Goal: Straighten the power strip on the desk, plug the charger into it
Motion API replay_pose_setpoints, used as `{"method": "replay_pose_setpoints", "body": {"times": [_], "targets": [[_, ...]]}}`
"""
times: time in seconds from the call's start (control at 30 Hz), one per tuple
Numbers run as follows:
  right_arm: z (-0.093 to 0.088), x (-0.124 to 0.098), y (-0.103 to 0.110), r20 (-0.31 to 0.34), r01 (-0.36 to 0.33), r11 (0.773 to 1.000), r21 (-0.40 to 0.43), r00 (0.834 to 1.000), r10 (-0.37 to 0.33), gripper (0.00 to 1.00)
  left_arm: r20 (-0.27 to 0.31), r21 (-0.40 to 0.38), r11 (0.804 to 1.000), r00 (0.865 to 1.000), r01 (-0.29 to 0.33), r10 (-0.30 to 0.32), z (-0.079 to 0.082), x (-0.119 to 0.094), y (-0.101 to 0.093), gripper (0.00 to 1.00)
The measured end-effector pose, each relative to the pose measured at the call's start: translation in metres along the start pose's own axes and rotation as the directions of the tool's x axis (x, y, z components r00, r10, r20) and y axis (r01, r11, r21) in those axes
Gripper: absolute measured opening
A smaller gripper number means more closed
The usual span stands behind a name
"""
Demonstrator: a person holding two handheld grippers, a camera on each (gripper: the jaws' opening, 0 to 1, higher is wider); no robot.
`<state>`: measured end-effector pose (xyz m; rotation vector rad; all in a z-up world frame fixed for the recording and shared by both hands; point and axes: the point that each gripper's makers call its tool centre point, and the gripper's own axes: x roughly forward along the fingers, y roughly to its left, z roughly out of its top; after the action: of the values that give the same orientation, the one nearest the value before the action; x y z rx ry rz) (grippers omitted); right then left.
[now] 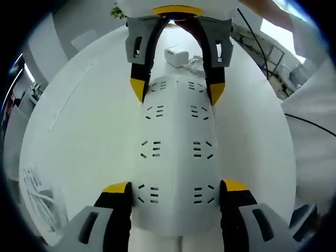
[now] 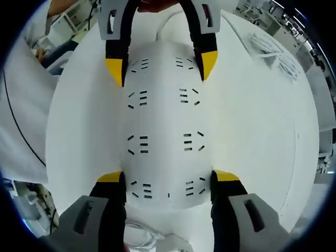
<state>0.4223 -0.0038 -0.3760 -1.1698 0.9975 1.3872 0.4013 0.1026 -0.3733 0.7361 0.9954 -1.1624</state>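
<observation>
I see a white power strip (image 1: 176, 157) lying flat mid-desk, one gripper at each short end. My left gripper (image 1: 176, 194) and right gripper (image 2: 168, 184) both straddle it, jaws against its long sides, seemingly clamping it. It looks rigid, light and smooth, so end grips suit turning it. The white charger (image 1: 176, 55) and coiled cable sit just beyond, towards the desk (image 1: 84, 121) edge.

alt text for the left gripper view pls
A white power strip lies on a white desk, straddled at each end by a hand-held gripper: the left near, the right opposite. A white charger sits beyond.
</observation>
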Motion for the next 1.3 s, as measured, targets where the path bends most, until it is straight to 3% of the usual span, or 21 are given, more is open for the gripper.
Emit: {"method": "replay_pose_setpoints", "body": {"times": [0.4, 0.7, 0.83, 0.97, 1.03, 1.1, 1.17, 1.23, 1.3], "targets": [[-0.002, -0.002, 0.006, 0.04, 0.028, 0.996, 0.085, 0.999, -0.032, 0.64, -0.006, 0.066, 0.997, 1.0, 0.029, -0.029, 0.003, 0.001, 0.002, 0.69], [-0.005, -0.003, 0.01, 0.02, 0.029, 0.993, 0.113, 0.999, -0.032, 0.65, -0.014, 0.083, 0.996, 0.999, 0.034, -0.033, 0.002, 0.001, 0.003, 0.69], [-0.001, -0.003, 0.009, 0.093, 0.031, 0.99, 0.136, 0.995, -0.044, 0.66, -0.015, 0.084, 0.996, 0.999, 0.034, -0.033, 0.002, 0.002, 0.004, 0.69], [-0.006, -0.01, 0.006, 0.2, 0.024, 0.962, 0.273, 0.976, -0.081, 0.68, -0.016, 0.085, 0.996, 0.999, 0.034, -0.033, 0.002, 0.002, 0.004, 0.69], [-0.008, -0.031, 0.008, 0.306, 0.02, 0.931, 0.365, 0.942, -0.14, 0.7, -0.022, 0.085, 0.996, 0.999, 0.034, -0.032, 0.002, 0.002, 0.004, 0.69], [-0.009, -0.054, 0.005, 0.419, 0.043, 0.919, 0.391, 0.881, -0.22, 0.7, -0.026, 0.085, 0.996, 0.999, 0.033, -0.031, 0.003, 0.002, 0.002, 0.69], [-0.016, -0.079, 0.005, 0.504, 0.058, 0.889, 0.454, 0.806, -0.311, 0.69, -0.024, 0.084, 0.996, 0.999, 0.033, -0.031, 0.003, 0.002, 0.002, 0.69], [-0.03, -0.094, -0.003, 0.543, 0.067, 0.846, 0.529, 0.74, -0.398, 0.7, -0.022, 0.084, 0.996, 0.999, 0.034, -0.033, 0.002, 0.003, 0.005, 0.69], [-0.048, -0.107, -0.007, 0.563, 0.088, 0.79, 0.606, 0.654, -0.505, 0.69, -0.026, 0.083, 0.996, 0.999, 0.033, -0.031, 0.003, 0.003, 0.002, 0.69]]}}
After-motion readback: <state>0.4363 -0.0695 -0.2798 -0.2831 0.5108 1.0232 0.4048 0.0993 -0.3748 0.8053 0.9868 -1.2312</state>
